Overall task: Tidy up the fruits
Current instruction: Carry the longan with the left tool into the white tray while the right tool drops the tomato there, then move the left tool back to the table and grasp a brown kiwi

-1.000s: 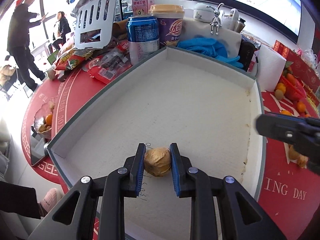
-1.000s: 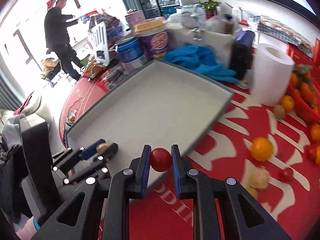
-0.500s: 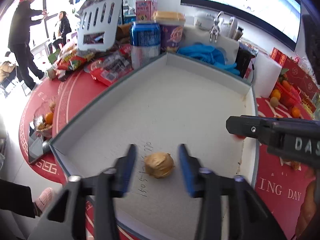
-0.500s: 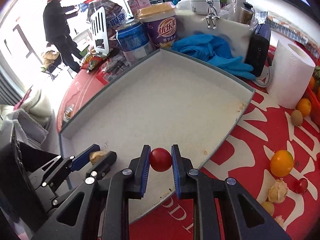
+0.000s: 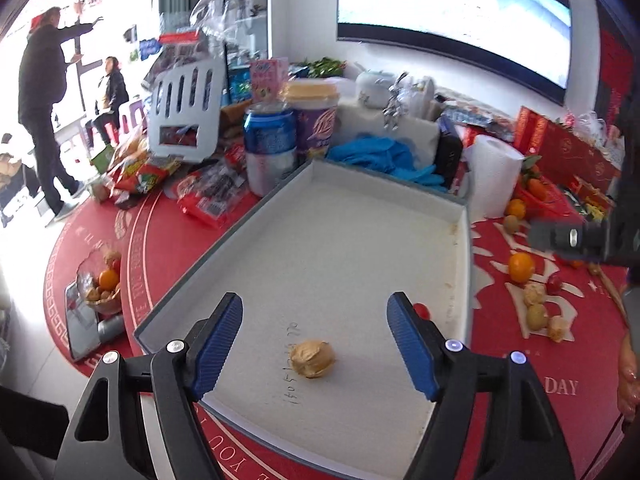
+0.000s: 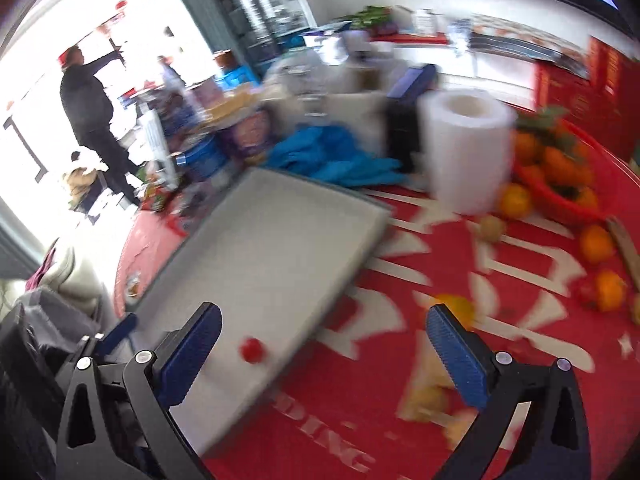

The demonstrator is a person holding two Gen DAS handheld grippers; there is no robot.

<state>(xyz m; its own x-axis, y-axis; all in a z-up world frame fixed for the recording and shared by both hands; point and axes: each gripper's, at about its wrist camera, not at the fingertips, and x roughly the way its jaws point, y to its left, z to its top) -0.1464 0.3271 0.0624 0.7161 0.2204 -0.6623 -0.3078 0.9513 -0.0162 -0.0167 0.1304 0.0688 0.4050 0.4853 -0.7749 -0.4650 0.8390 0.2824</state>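
Note:
A shallow white tray [image 5: 352,240] with a grey rim lies on the red tablecloth. A tan wrinkled fruit [image 5: 312,358] rests on its floor near the front. My left gripper [image 5: 314,340] is open and raised above that fruit. A small red tomato [image 6: 252,351] lies in the tray near its right wall; it also shows in the left wrist view [image 5: 421,310]. My right gripper [image 6: 324,354] is open and empty, above the tray's right edge. The tray [image 6: 264,256] looks blurred in the right wrist view.
Loose oranges [image 5: 521,267] and small tan fruits [image 5: 536,316] lie on the cloth right of the tray. A red basket of oranges [image 6: 556,172] and a paper roll [image 6: 466,152] stand at the back right. A blue can [image 5: 269,152], a cup and snack packs crowd the back left.
My left gripper opened wide and lifted off the tan fruit, which stays in the tray. My right gripper opened and dropped the tomato into the tray, then pulled back and swung right.

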